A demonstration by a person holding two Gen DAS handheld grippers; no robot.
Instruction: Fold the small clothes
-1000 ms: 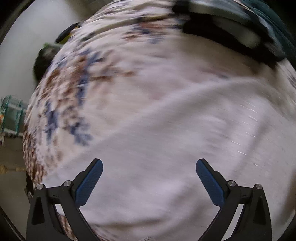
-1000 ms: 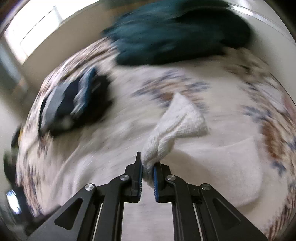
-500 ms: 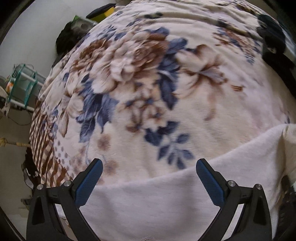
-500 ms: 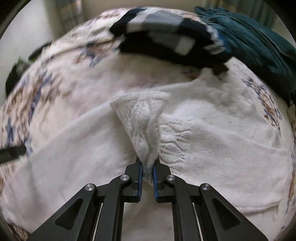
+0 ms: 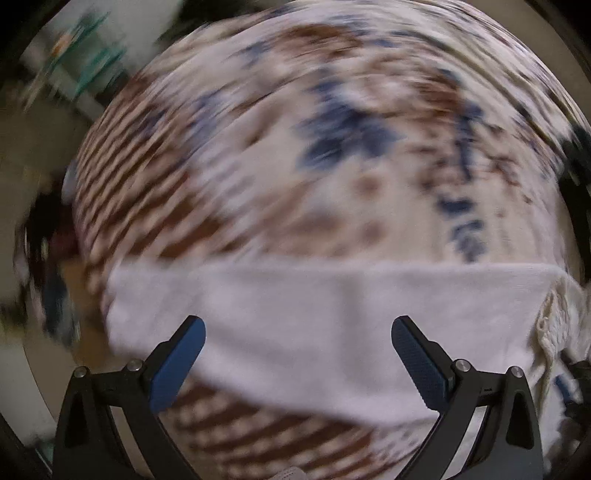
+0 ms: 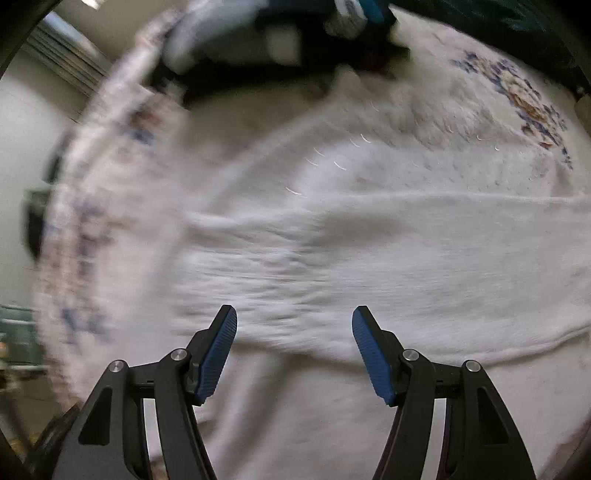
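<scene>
A white knit sweater (image 6: 388, 258) lies spread on the flowered bed blanket (image 6: 517, 96), with a fold running across its middle. My right gripper (image 6: 294, 325) is open and empty just above it. In the left wrist view, a white sleeve or edge of the sweater (image 5: 314, 314) lies flat across the blanket (image 5: 314, 147). My left gripper (image 5: 298, 332) is wide open and empty over that white cloth. Both views are blurred by motion.
A pile of dark and grey clothes (image 6: 266, 40) lies at the far edge of the bed, with a dark teal garment (image 6: 480, 22) beside it. The bed's left edge (image 5: 85, 229) drops to the floor, with a teal rack (image 5: 74, 62) beyond.
My right gripper has opened and let go of the knit sleeve, which now lies flat on the sweater. My left gripper has swung toward the bed's edge, staying open.
</scene>
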